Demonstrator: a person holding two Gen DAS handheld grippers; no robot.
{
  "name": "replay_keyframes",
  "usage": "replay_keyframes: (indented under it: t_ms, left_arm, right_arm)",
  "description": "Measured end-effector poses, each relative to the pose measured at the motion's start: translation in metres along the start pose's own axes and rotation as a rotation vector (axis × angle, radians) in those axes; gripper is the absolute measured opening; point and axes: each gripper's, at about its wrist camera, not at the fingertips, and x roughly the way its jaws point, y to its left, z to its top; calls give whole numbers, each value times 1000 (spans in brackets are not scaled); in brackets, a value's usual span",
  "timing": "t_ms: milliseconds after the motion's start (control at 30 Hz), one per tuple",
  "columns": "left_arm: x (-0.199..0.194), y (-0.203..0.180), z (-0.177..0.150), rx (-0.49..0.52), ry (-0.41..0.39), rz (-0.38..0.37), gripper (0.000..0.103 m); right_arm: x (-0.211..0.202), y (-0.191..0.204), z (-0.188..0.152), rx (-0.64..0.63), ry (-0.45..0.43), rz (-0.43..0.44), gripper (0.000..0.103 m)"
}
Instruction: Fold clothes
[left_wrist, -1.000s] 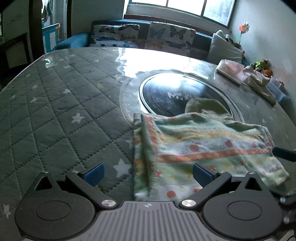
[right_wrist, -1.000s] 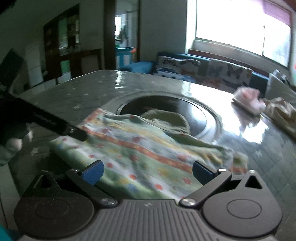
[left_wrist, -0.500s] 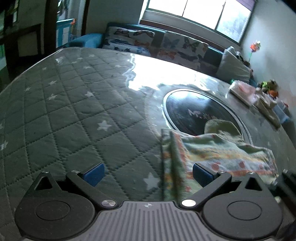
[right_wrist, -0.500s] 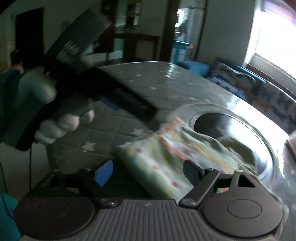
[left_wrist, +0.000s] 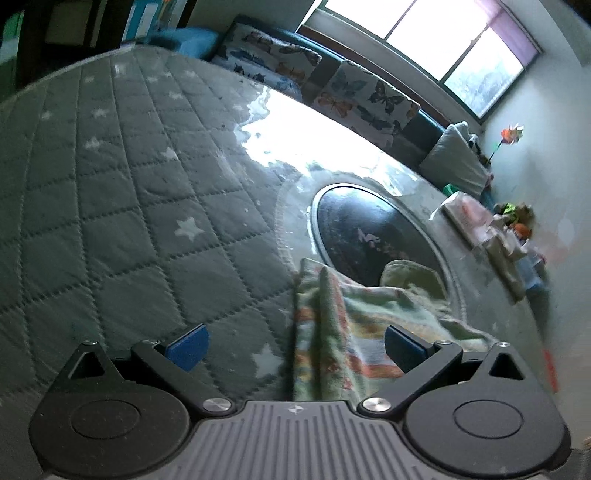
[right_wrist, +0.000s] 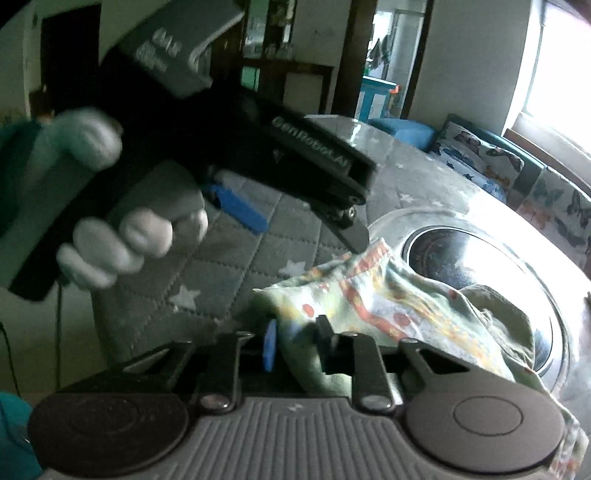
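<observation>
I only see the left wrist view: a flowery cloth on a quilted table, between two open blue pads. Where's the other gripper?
Observer: The right gripper is at the patterned cloth, at its near edge. Its jaws are closing with a fold between them.
Operator: Who holds the left gripper?
Observer: A hand in a pale glove is wrapped round its handle.
Operator: Does it touch the cloth?
Observer: One finger's tip is right at the cloth's far corner; I cannot tell whether it touches.
</observation>
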Motion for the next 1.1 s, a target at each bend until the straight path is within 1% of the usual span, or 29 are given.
replay_keyframes:
  t_ms: [100, 233, 367, 433, 467, 500, 533, 567, 667, 733, 767, 800, 833, 933, 1033, 1100]
  left_arm:
    - [3, -2, 1, -41, 18, -24, 103]
    - [10, -7, 5, -101, 66, -84, 103]
    - [20, -15, 6, -144, 122, -145, 100]
    - [27, -18, 5, -159, 150, -162, 91]
    - [30, -19, 5, -167, 162, -171, 89]
    - [33, -21, 5, -174, 175, -180, 82]
    - [35, -21, 5, -181, 179, -188, 78]
    - [38, -21, 4, -187, 183, -195, 76]
    - [39, -21, 5, -186, 184, -191, 66]
    - [40, -20, 4, -189, 185, -186, 52]
    - [41, -20, 3, -185, 185, -182, 48]
    - [42, -19, 2, -180, 184, -179, 40]
    - [43, -19, 2, -175, 182, -175, 34]
    - [44, -18, -1, -168, 177, -172, 28]
    - [45, -16, -2, -173, 174, -178, 27]
    - [44, -16, -2, -168, 171, -177, 27]
  right_arm:
    - [-13, -10, 1, 64, -36, 19, 16]
    - [-30, -23, 3, 140, -80, 39, 14]
    - [-45, -34, -2, 184, -119, 48, 12]
    - [-49, -37, -5, 194, -127, 56, 12]
    - [-50, -38, -7, 195, -131, 60, 12]
    - [-52, -40, -9, 196, -133, 69, 12]
    - [-52, -40, -10, 197, -136, 73, 12]
    - [-53, -41, -12, 199, -137, 80, 12]
    - [-51, -43, -15, 204, -136, 98, 12]
    - [-49, -43, -16, 205, -136, 108, 12]
    - [-49, -44, -17, 205, -135, 113, 12]
    - [-48, -44, -17, 206, -134, 117, 13]
    - [-45, -46, -15, 212, -134, 123, 13]
    - [-47, -51, -15, 213, -143, 131, 17]
    - [-56, -58, -22, 236, -154, 118, 19]
    - [-63, -68, -27, 270, -159, 95, 23]
